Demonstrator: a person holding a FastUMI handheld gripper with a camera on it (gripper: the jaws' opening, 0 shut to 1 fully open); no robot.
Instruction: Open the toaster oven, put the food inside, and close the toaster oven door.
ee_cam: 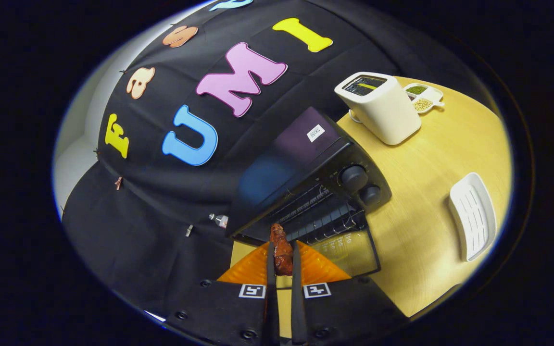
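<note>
My gripper (282,250) is shut on a reddish-brown piece of food (282,247), which sticks out ahead of the fingertips. Just beyond it stands the black toaster oven (306,158), seen from above at a tilt. Its glass door (349,252) is folded down flat toward me, and the wire rack (320,216) inside shows. The food's far end hangs over the front edge of the oven's opening, above the door. Two round knobs (354,177) sit on the oven's right side.
On the wooden table (426,202) a white slot toaster (383,105) stands beyond the oven, with a small white dish of green and pale beans (421,96) behind it. A white ribbed tray (473,216) lies to the right. Black cloth wall rises to the left and behind.
</note>
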